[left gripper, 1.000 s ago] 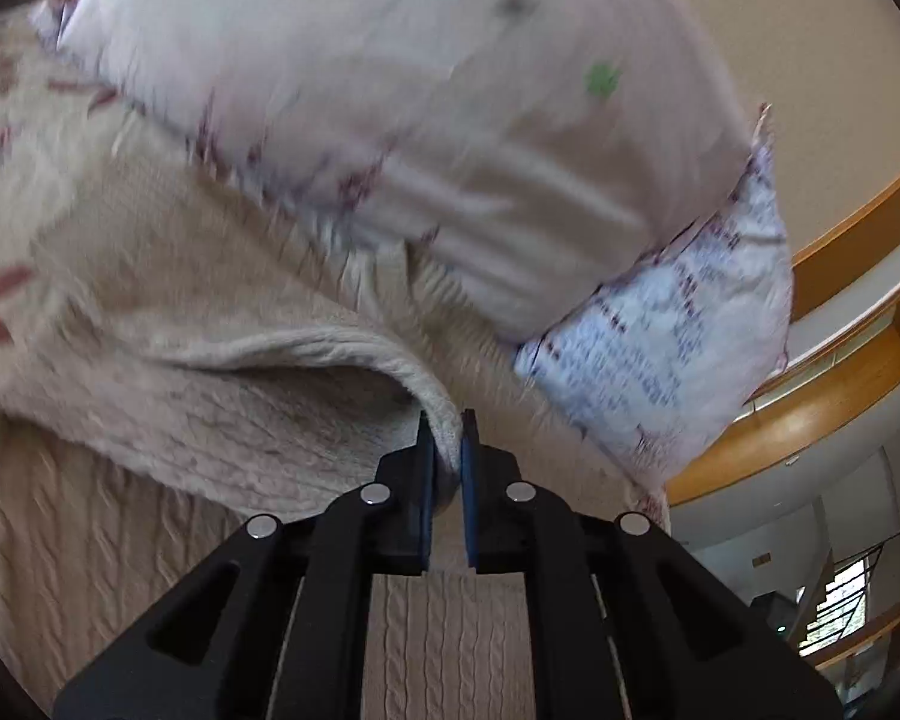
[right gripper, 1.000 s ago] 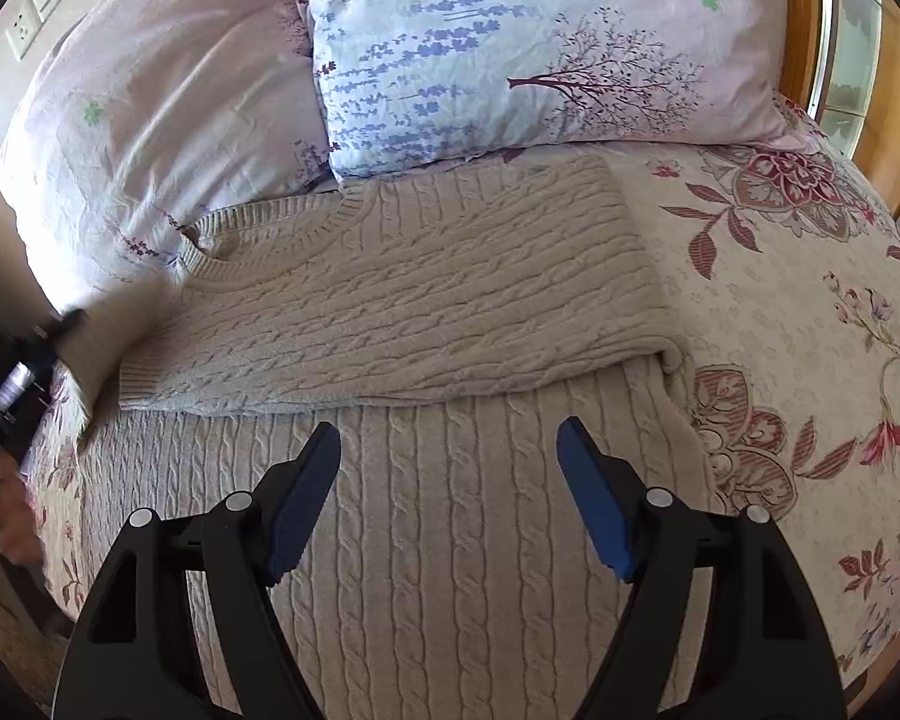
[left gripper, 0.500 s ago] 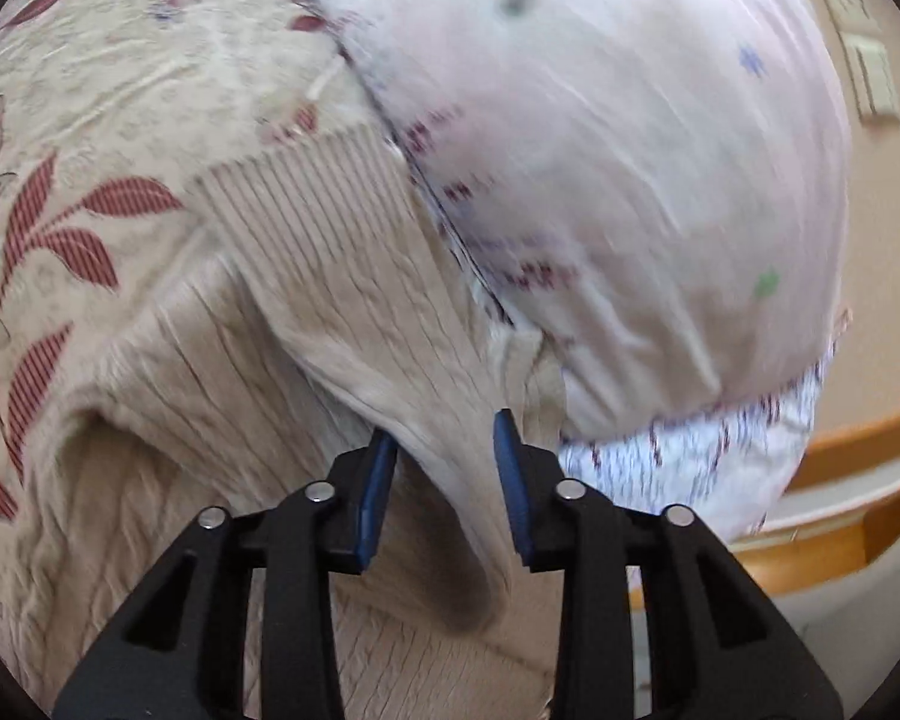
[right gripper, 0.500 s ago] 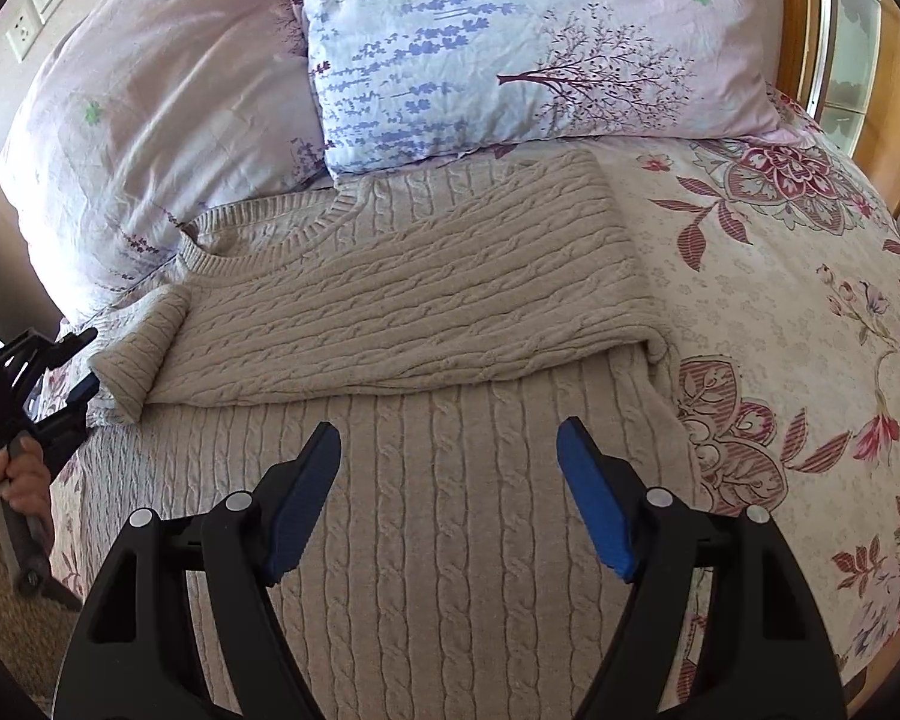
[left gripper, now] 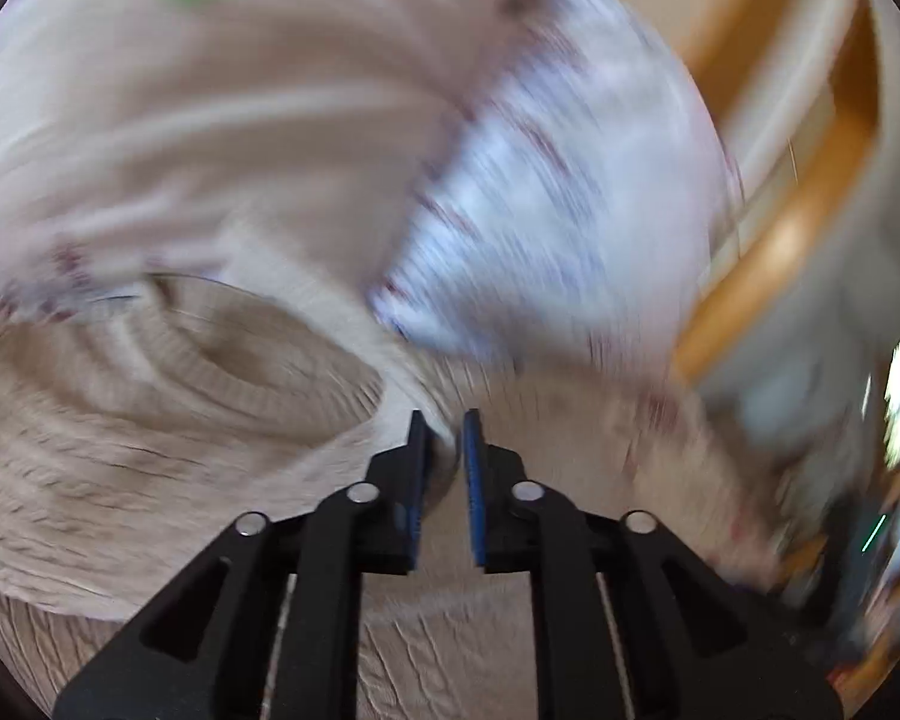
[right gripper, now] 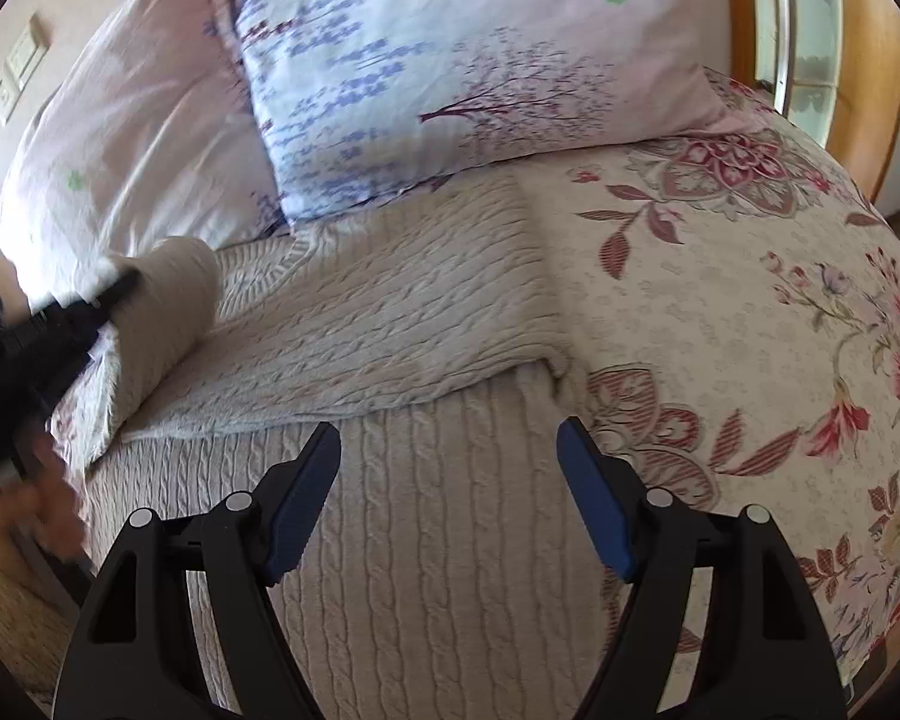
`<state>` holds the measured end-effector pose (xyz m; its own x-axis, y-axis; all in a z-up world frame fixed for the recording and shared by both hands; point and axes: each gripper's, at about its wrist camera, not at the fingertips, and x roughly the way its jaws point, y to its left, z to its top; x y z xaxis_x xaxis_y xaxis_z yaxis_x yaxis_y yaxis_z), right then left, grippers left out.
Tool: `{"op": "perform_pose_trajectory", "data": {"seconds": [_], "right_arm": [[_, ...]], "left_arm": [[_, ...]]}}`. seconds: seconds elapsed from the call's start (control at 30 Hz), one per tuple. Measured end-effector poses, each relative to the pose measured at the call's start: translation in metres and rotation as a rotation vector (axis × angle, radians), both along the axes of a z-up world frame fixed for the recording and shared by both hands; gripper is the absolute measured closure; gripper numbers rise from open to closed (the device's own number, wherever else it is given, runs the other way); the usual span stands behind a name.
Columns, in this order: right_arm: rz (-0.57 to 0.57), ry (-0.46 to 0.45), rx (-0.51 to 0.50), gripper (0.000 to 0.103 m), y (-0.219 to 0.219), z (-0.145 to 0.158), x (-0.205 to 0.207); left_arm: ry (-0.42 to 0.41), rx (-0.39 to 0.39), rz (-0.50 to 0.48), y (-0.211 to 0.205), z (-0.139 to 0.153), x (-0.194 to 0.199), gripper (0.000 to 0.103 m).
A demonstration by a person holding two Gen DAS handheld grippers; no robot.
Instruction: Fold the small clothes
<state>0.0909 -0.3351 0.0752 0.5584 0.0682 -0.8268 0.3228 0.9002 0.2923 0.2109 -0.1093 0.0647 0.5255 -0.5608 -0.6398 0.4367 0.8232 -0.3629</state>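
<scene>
Sweater [right gripper: 402, 324] of cream cable knit lies flat on the bed [right gripper: 750, 312], its upper part folded down over the lower body along a crease that runs across the middle of the bed. Its neckline sits near the head of the bed, close under 2 pillows: a pink one [right gripper: 126, 138] toward the left edge and a blue-flowered one [right gripper: 450, 54] beside it.

At the left edge of the bed, the sleeve [right gripper: 168, 312] is raised off the cover as a rounded roll, with the left gripper [right gripper: 111, 291] at its upper end. In the left wrist view, badly blurred, the left gripper [left gripper: 447, 441] has its fingers [left gripper: 473, 480] nearly together with a strip of pale knit between them, so they appear clamped on the sleeve [left gripper: 168, 384], though the blur leaves the contact unclear.

The right gripper [right gripper: 450, 462] hovers over the lower body of the sweater near the foot-side edge, its blue-padded fingers [right gripper: 594, 510] wide apart and holding nothing.
</scene>
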Motion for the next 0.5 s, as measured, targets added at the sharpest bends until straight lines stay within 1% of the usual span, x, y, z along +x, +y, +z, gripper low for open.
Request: {"op": "perform_pose_trajectory", "data": {"seconds": [0.03, 0.07, 0.1, 0.13, 0.17, 0.2, 0.23, 0.27, 0.33, 0.37, 0.43, 0.5], "right_arm": [[-0.016, -0.003, 0.018, 0.027, -0.006, 0.000, -0.002], [-0.031, -0.007, 0.042, 0.027, -0.012, 0.000, -0.003], [-0.043, -0.012, 0.067, 0.028, -0.017, 0.000, -0.003], [-0.053, -0.019, 0.091, 0.030, -0.021, 0.000, -0.003], [-0.060, -0.034, 0.124, 0.033, -0.025, 0.001, -0.002], [-0.060, -0.045, 0.149, 0.038, -0.027, 0.002, -0.001], [-0.056, -0.054, 0.186, 0.039, -0.030, 0.002, 0.004], [-0.053, -0.055, 0.225, 0.041, -0.032, 0.000, 0.010], [-0.044, -0.050, 0.297, 0.047, -0.034, -0.005, 0.023], [-0.035, -0.045, 0.325, 0.049, -0.033, -0.008, 0.031], [-0.011, -0.027, 0.344, 0.057, -0.027, -0.015, 0.045], [0.020, -0.006, 0.350, 0.058, -0.016, -0.022, 0.057]], "left_arm": [[-0.003, 0.100, -0.069, -0.020, -0.010, -0.008, 0.075], [-0.010, 0.195, -0.119, -0.037, -0.021, -0.017, 0.073], [-0.019, 0.244, -0.159, -0.044, -0.028, -0.025, 0.071], [-0.025, 0.259, -0.185, -0.046, -0.031, -0.033, 0.068], [-0.031, 0.253, -0.186, -0.041, -0.030, -0.041, 0.064], [-0.033, 0.242, -0.173, -0.035, -0.028, -0.044, 0.054], [-0.034, 0.224, -0.152, -0.025, -0.024, -0.048, 0.050], [-0.033, 0.206, -0.124, -0.016, -0.019, -0.049, 0.049], [-0.023, 0.194, -0.056, 0.016, -0.015, -0.056, 0.049], [-0.013, 0.191, -0.011, 0.037, -0.013, -0.061, 0.049], [0.011, 0.200, 0.078, 0.074, -0.013, -0.068, 0.049], [0.040, 0.235, 0.176, 0.113, -0.018, -0.077, 0.049]]}}
